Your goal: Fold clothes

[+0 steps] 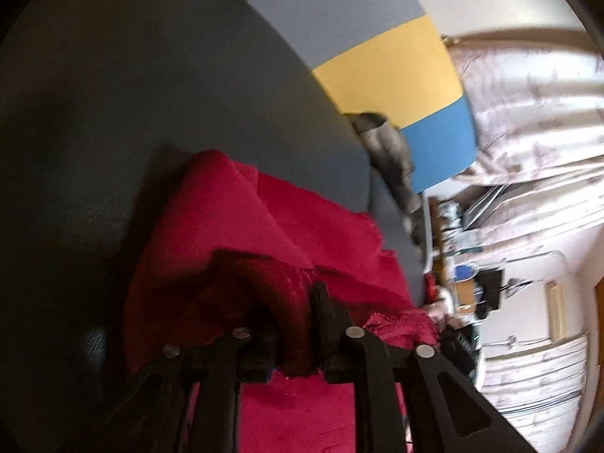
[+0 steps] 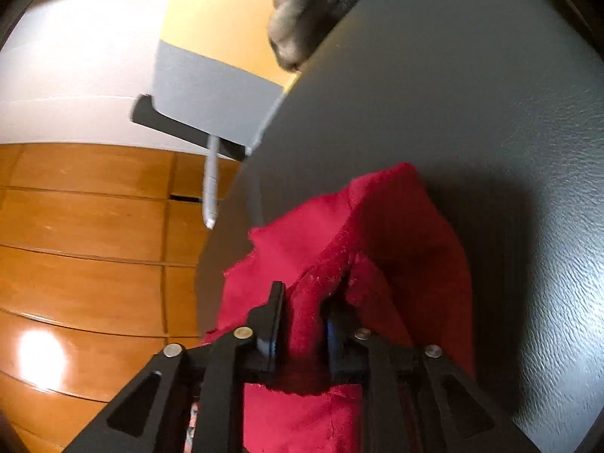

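A red cloth hangs bunched over the dark grey table top. My left gripper is shut on the red cloth, with a thick fold pinched between its black fingers. In the right wrist view the same red cloth drapes down toward the table. My right gripper is shut on another edge of it, and fabric fills the gap between the fingers. Both held parts are lifted off the table, and the cloth's far end rests on it.
A grey garment lies crumpled at the table's far edge, also seen in the right view as the grey garment. A grey, yellow and blue panel stands behind. Wooden floor lies left of the table. Cluttered shelves sit at right.
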`<action>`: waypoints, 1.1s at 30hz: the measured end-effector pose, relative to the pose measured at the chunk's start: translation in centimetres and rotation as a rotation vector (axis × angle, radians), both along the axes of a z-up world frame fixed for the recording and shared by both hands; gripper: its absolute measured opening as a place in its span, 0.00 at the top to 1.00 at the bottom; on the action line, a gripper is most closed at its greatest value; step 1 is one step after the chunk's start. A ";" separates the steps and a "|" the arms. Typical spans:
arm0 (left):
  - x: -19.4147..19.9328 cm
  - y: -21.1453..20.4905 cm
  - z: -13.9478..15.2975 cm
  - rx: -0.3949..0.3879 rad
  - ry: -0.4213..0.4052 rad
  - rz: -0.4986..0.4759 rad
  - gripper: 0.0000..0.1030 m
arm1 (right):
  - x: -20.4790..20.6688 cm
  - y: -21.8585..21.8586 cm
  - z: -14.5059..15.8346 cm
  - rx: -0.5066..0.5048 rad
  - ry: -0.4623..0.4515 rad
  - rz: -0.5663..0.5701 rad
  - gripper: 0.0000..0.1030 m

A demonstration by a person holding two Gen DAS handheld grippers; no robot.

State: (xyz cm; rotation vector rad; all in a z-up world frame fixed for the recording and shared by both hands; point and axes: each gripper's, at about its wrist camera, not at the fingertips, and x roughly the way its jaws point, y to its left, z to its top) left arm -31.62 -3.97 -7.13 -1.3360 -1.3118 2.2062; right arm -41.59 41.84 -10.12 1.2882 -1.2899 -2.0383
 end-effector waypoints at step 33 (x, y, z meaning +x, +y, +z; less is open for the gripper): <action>-2.8 4.6 1.5 -0.374 0.070 0.009 0.74 | -3.5 -9.9 2.6 1.074 0.285 0.193 0.78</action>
